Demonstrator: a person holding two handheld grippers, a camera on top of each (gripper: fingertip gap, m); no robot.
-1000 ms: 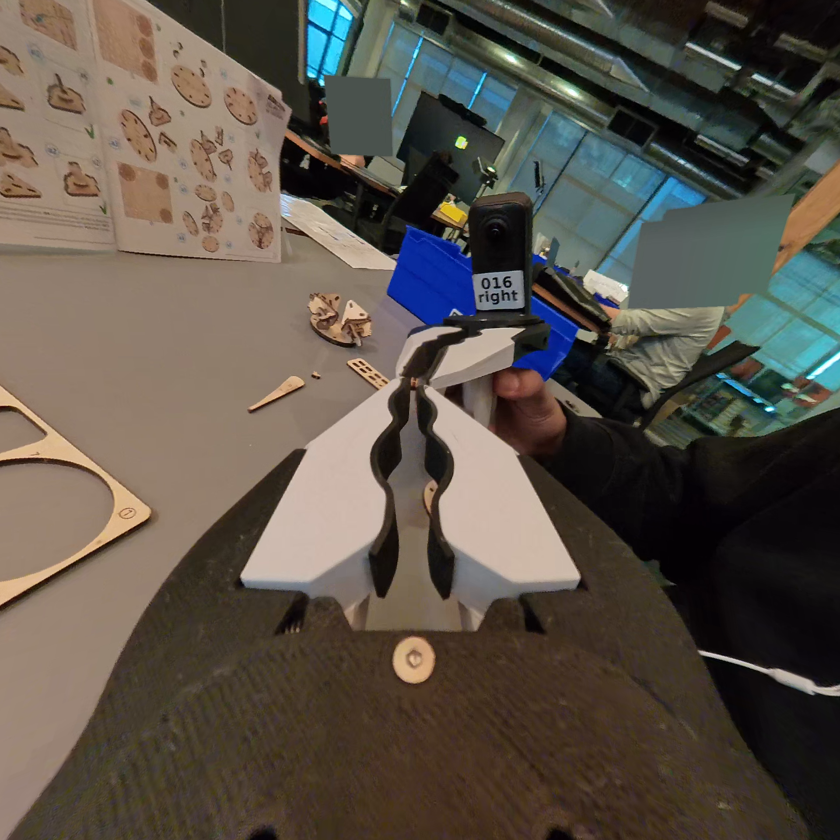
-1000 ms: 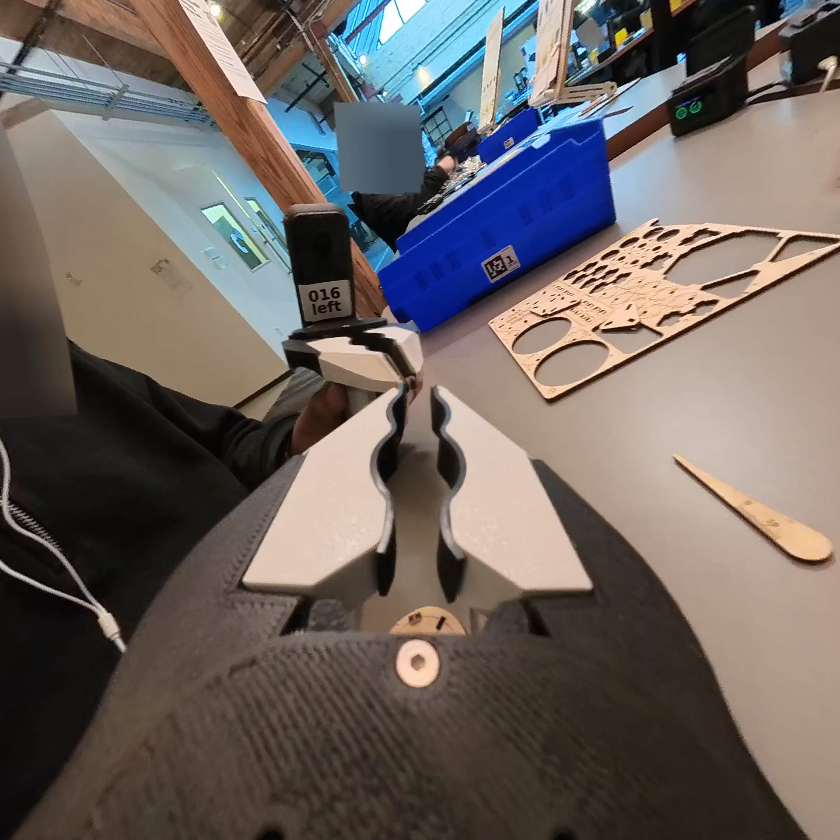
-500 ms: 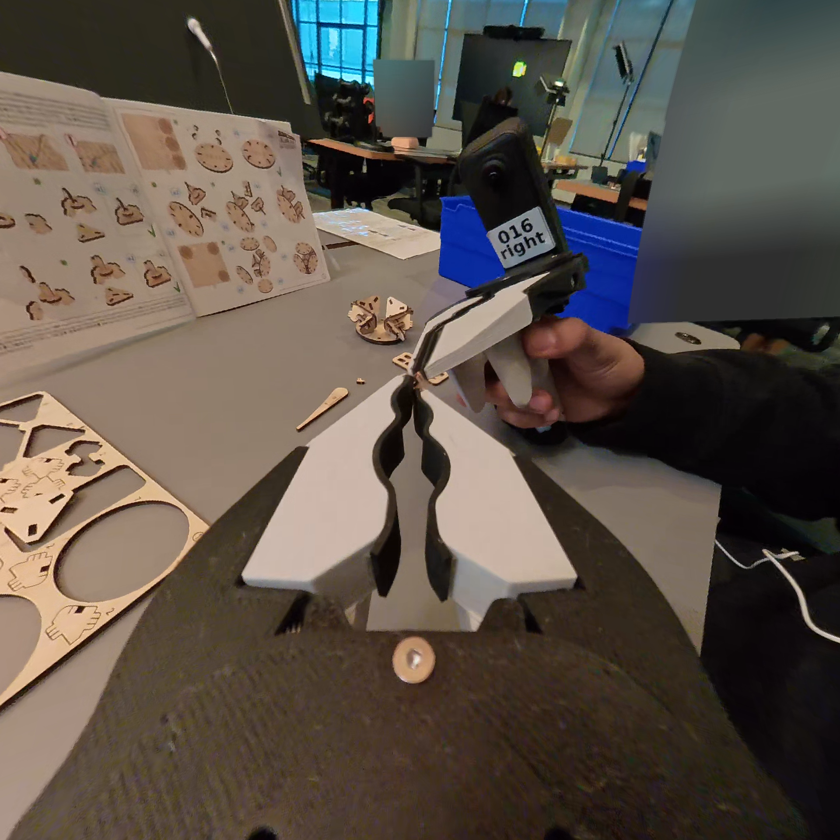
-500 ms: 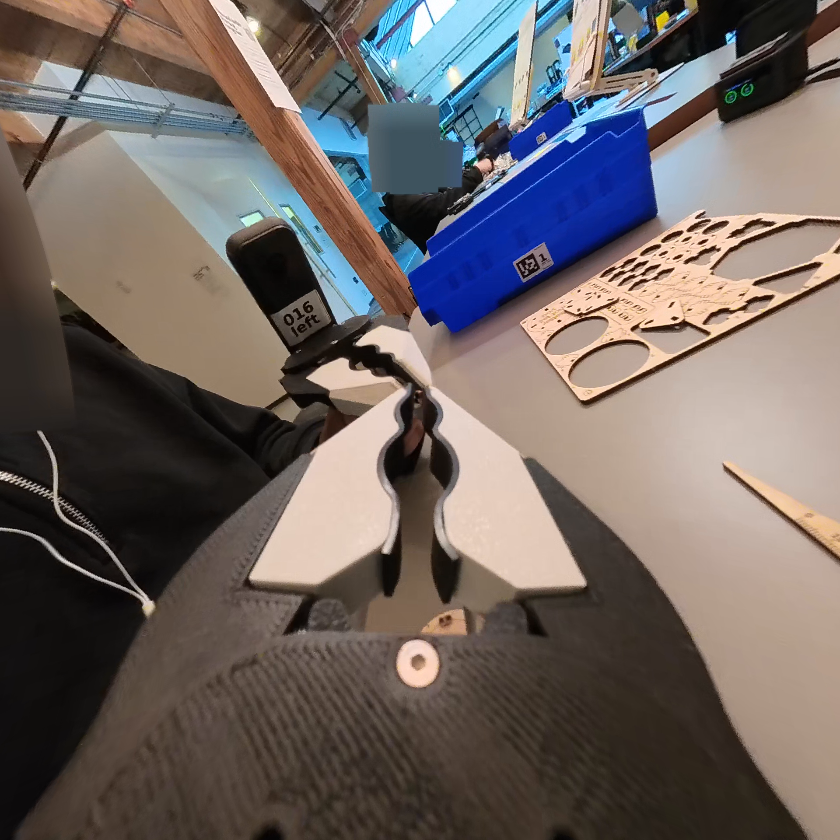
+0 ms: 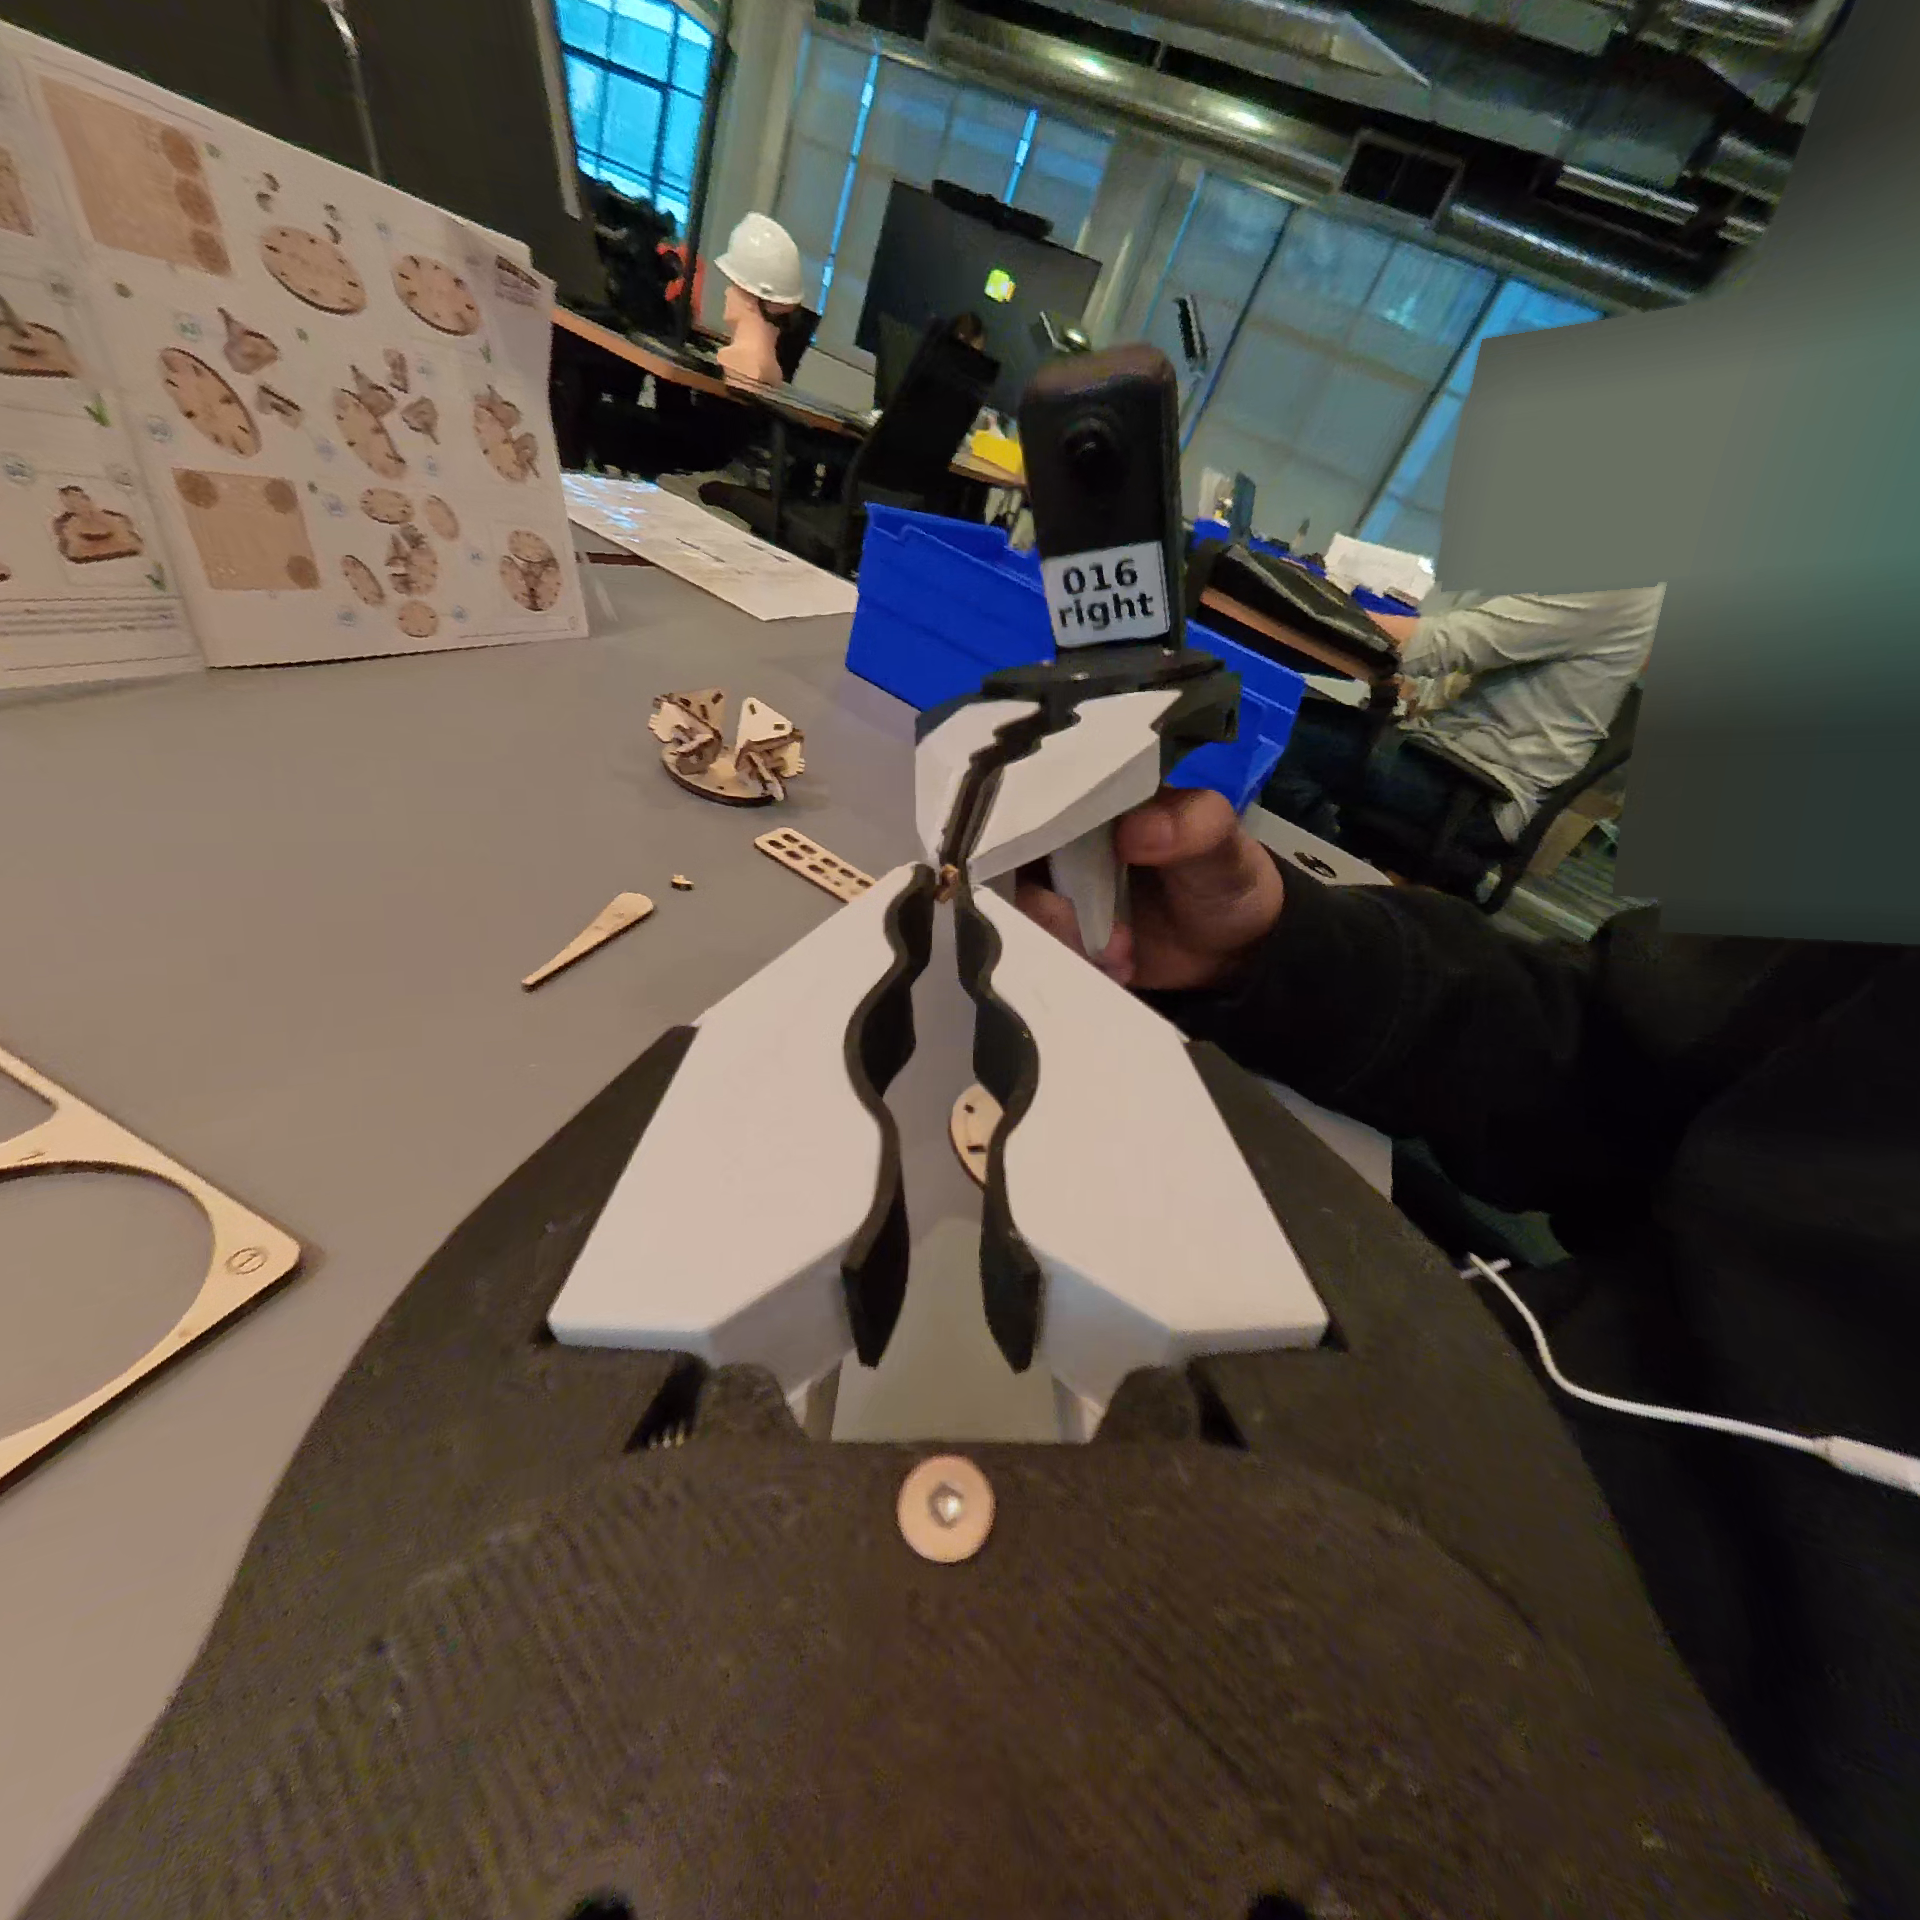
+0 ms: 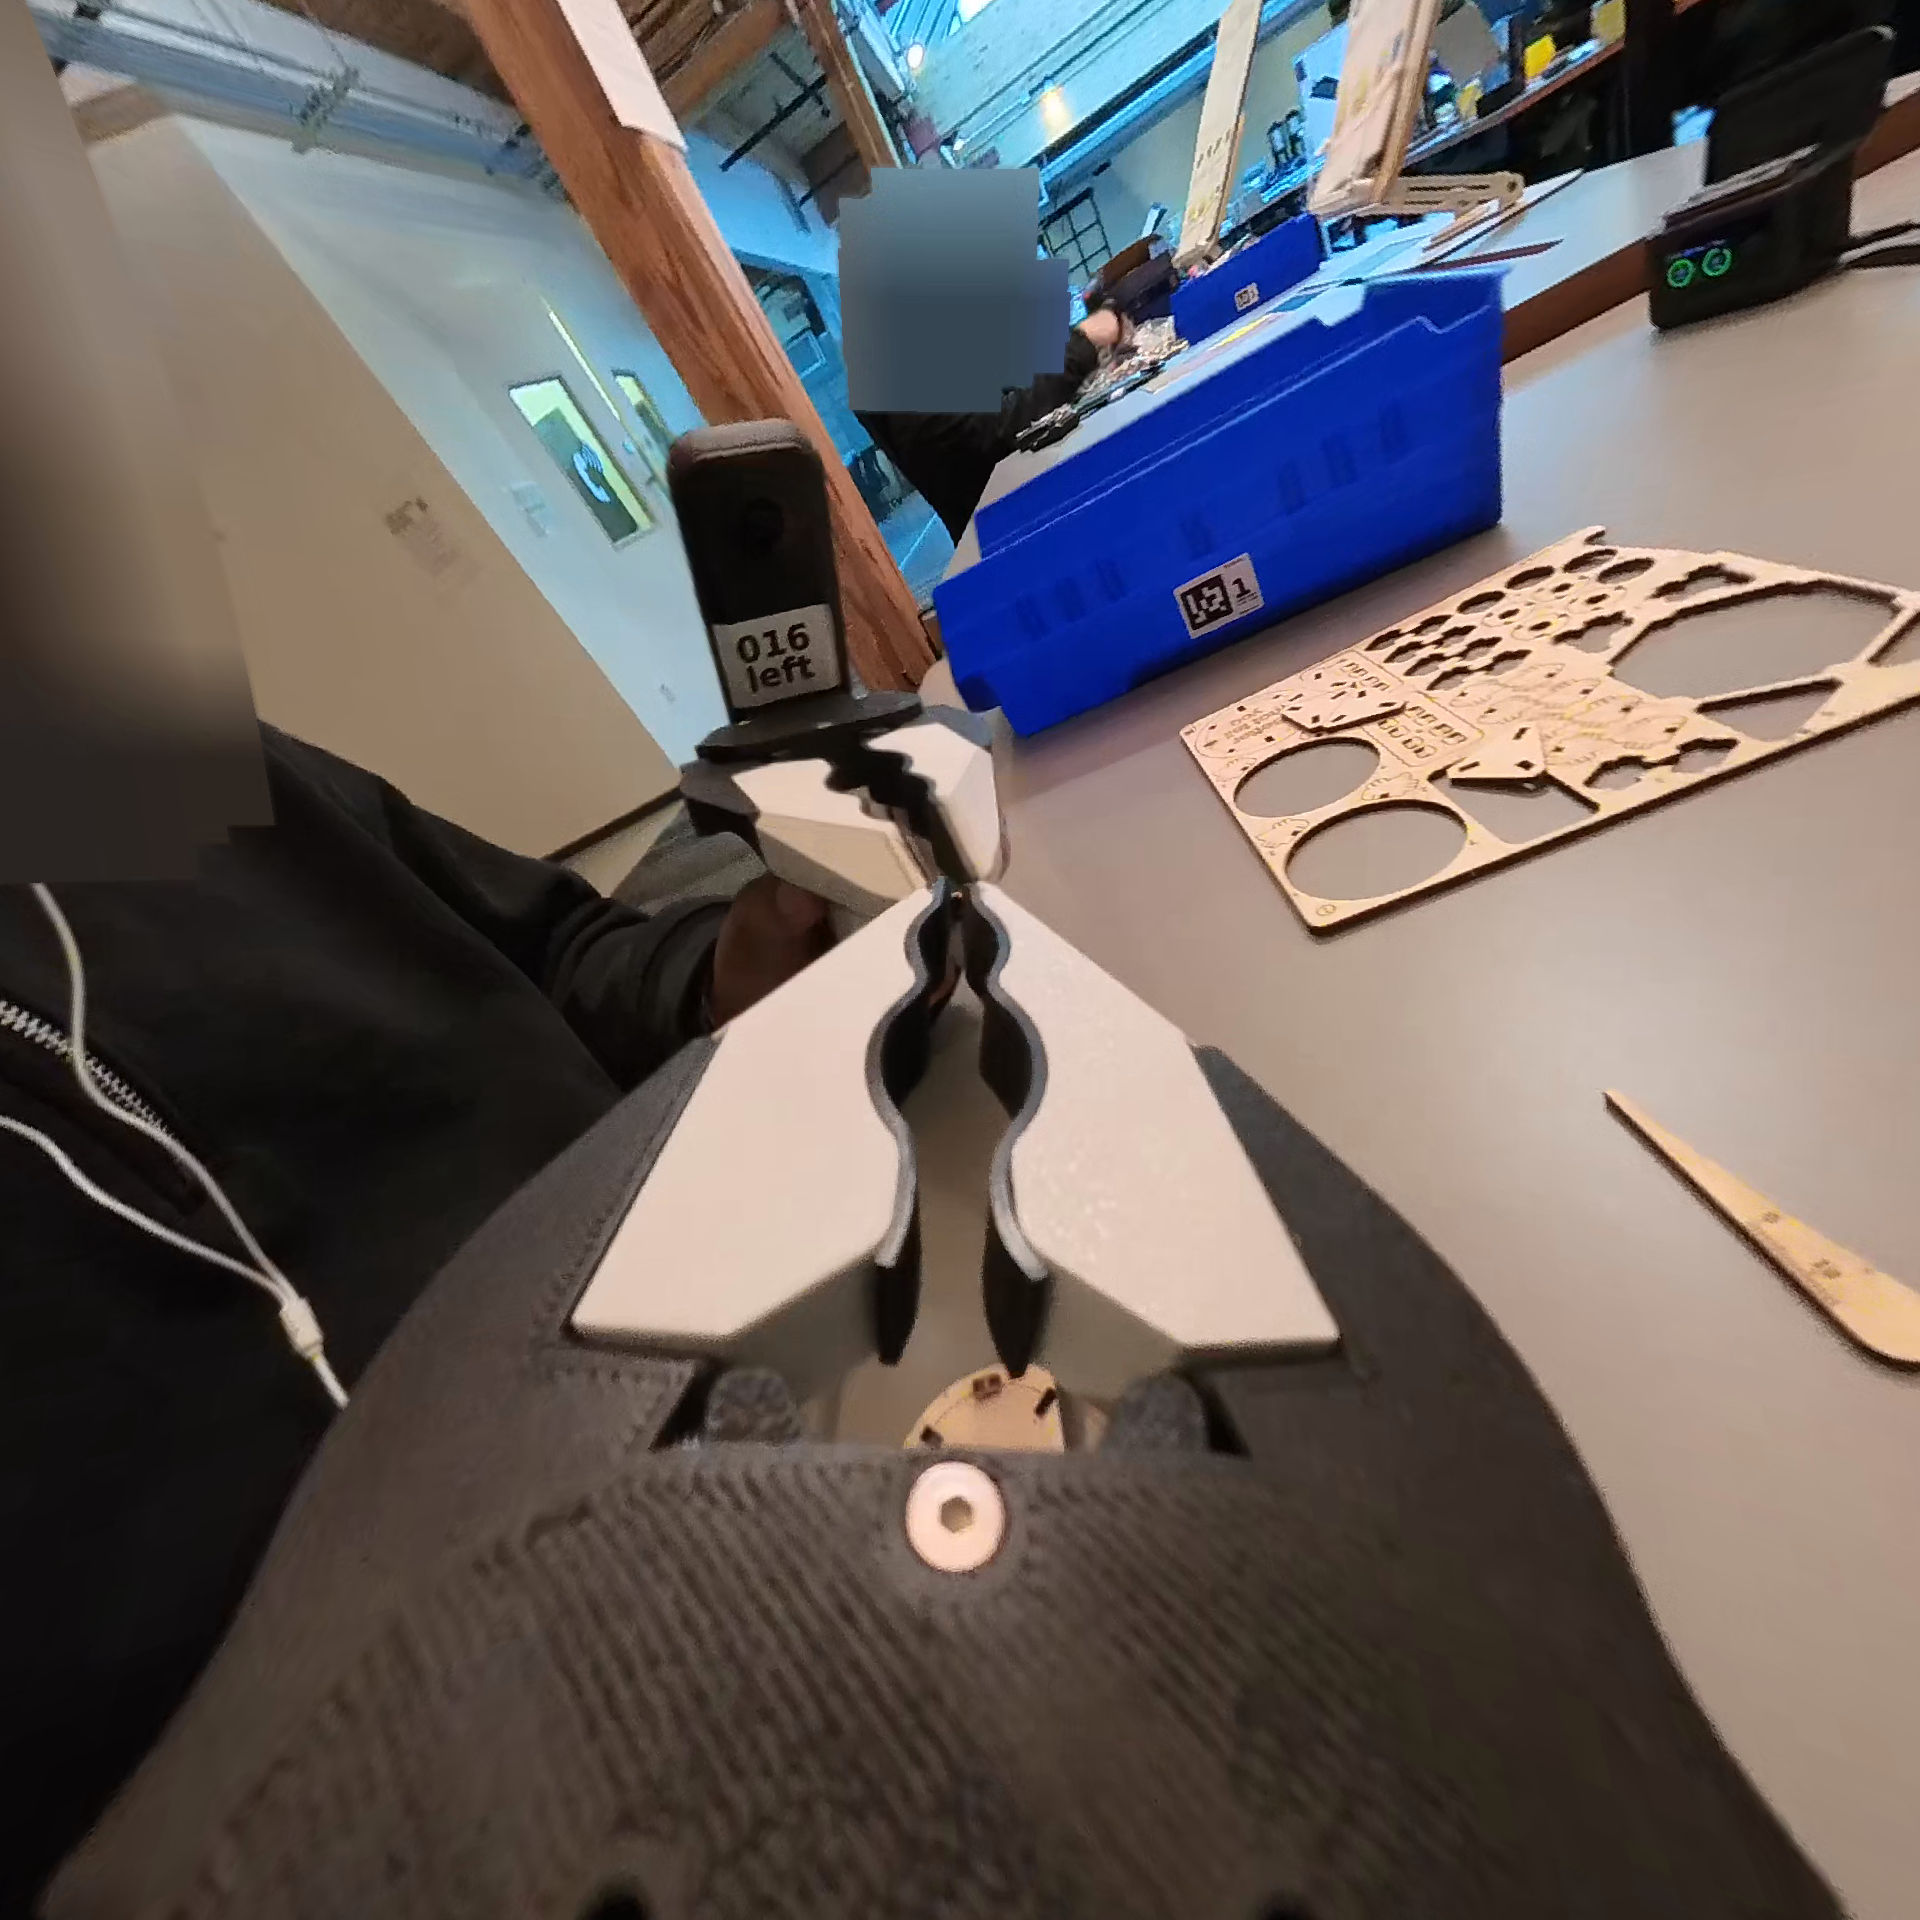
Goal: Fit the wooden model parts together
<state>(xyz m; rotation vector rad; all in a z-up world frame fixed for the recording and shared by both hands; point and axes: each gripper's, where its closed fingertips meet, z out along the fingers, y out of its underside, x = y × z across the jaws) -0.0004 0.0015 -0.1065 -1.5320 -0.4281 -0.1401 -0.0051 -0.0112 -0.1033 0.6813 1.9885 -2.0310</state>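
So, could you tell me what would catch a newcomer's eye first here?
The two grippers meet tip to tip above the grey table: the left gripper and the right gripper, with a tiny wooden piece at their fingers. Behind them sits a blue bin, beside it a cut-out wooden sheet.

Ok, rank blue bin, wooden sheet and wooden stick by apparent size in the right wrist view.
1. Wooden sheet, cut off at the edge
2. Blue bin; close to the sheet, and farther away
3. Wooden stick
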